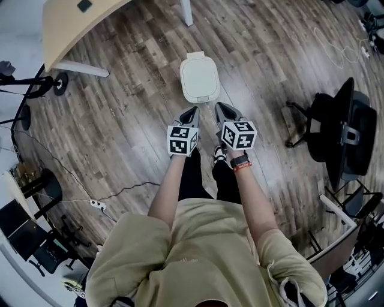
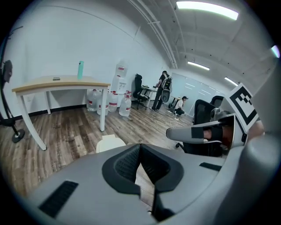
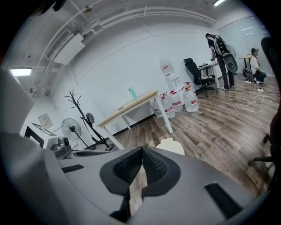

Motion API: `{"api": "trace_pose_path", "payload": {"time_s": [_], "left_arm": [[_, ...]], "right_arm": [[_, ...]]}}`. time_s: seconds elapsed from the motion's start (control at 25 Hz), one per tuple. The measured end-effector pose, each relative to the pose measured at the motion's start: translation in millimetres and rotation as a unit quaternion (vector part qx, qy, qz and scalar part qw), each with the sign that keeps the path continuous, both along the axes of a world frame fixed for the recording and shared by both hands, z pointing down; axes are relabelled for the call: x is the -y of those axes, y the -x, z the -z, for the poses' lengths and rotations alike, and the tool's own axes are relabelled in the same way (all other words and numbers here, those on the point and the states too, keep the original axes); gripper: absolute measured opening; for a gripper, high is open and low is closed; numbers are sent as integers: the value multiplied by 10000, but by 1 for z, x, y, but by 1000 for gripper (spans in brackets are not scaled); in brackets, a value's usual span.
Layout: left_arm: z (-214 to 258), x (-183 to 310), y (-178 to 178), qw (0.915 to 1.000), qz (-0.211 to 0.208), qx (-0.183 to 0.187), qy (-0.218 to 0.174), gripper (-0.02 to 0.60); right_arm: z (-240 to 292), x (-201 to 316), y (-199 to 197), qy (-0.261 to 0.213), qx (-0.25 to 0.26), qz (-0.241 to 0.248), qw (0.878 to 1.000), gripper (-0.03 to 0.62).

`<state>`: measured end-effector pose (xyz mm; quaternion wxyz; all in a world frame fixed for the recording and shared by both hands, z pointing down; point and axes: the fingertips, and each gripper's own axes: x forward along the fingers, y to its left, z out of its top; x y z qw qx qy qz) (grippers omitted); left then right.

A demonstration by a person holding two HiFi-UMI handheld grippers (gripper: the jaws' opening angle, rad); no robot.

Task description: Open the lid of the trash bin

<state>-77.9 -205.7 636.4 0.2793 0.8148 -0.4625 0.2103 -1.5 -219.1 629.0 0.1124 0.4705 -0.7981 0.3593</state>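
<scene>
Trash bin [image 1: 199,79], lid down — left hand-held gripper [image 1: 193,110], right hand-held gripper [image 1: 220,107], jaws together

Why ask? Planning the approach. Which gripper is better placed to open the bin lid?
Left, narrowly: the left gripper lines up with the white lidded trash bin; the right gripper sits off its corner.

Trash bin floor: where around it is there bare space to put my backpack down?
Bare wood floor lies left of the trash bin, up to the desk, and right of it, up to the black chair. Crowded: the far left, with a cable, and the bin's near side, where the left gripper and right gripper hang.
</scene>
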Motion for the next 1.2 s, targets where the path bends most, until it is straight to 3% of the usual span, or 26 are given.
{"api": "trace_pose_path", "payload": {"time_s": [0.84, 1.2], "left_arm": [[-168, 52, 30, 9997, -78, -130, 184, 23], [-242, 65, 47, 9991, 2, -228, 355, 25]], "right_arm": [[-231, 53, 48, 824, -423, 778, 9927, 14], [-329, 72, 63, 1219, -520, 898, 9871, 14]]}}
